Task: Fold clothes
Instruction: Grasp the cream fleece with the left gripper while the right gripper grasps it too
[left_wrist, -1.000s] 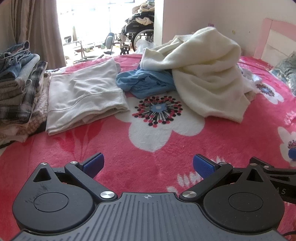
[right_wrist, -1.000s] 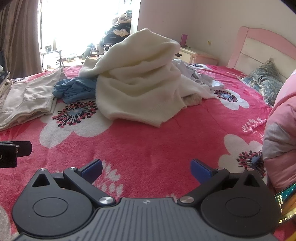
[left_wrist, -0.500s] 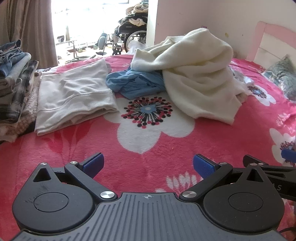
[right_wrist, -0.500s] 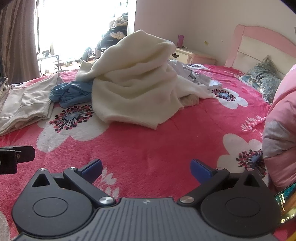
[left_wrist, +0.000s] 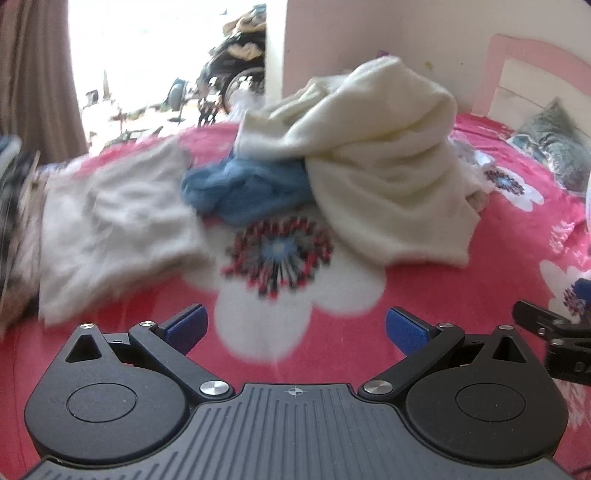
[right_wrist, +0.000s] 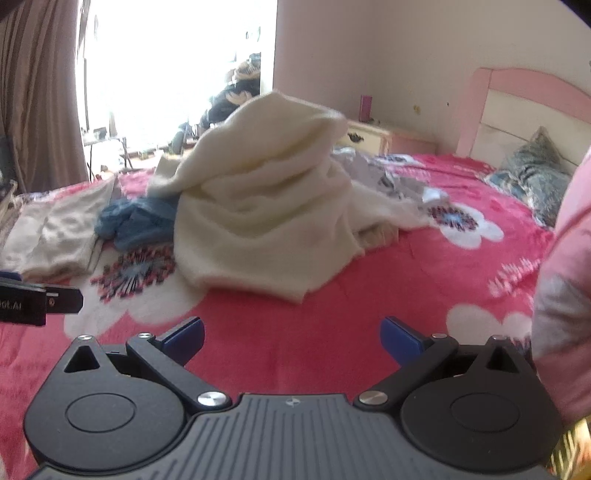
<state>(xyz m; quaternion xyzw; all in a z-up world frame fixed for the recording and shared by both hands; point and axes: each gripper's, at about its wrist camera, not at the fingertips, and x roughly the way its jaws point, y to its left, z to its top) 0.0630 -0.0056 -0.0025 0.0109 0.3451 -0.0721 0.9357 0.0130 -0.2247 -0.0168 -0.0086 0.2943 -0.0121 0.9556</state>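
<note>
While the bed (left_wrist: 424, 295) with its pink flowered blanket fills both views as before, the heaps on it are now seen larger and nearer than a second ago, and the left wrist view is smeared by motion, so both grippers are judged to have been carried forward toward the far middle of the bed. The cream garment (right_wrist: 258, 206) is piled unfolded there, crumpled into a tall mound, and its shape is unchanged across the pictures. A beige garment (left_wrist: 110, 221) is laid flat and folded toward the left edge of the bed, with a stack of folded clothes (left_wrist: 14, 206) just beyond it at that edge, blurred. The blue garment (left_wrist: 243, 188) is bunched between the beige piece and the cream mound, touching the mound. The left gripper (left_wrist: 295, 326) is held wide with nothing between its fingers, and the right gripper (right_wrist: 291, 334) is likewise spread wide and empty. Nothing has been grasped; an approach to the unfolded heap is suggested, though which piece is aimed at cannot be told.
</note>
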